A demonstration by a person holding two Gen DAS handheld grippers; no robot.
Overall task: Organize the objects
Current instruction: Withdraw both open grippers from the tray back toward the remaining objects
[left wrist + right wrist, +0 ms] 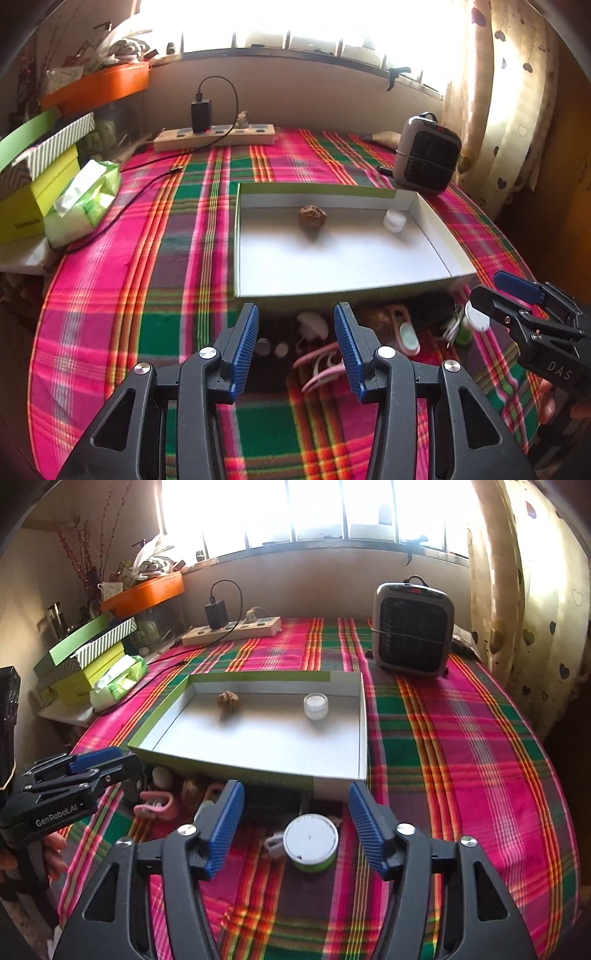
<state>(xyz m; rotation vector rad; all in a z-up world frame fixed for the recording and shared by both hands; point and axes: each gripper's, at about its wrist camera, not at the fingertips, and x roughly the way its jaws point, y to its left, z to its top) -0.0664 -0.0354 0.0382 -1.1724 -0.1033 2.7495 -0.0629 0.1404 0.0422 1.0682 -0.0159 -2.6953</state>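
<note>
Small green jar (311,842) on table, just before box (334,788), framed by wide-spread right gripper (295,827). Probably light, rigid, smooth-sided; best pinched across body below white lid.

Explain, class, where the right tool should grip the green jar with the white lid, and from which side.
Grip the green jar across its round side wall just below the white lid, coming down from above. It stands upright on the cloth, already between the right tool's open fingers, and its round body fits their gap.
</note>
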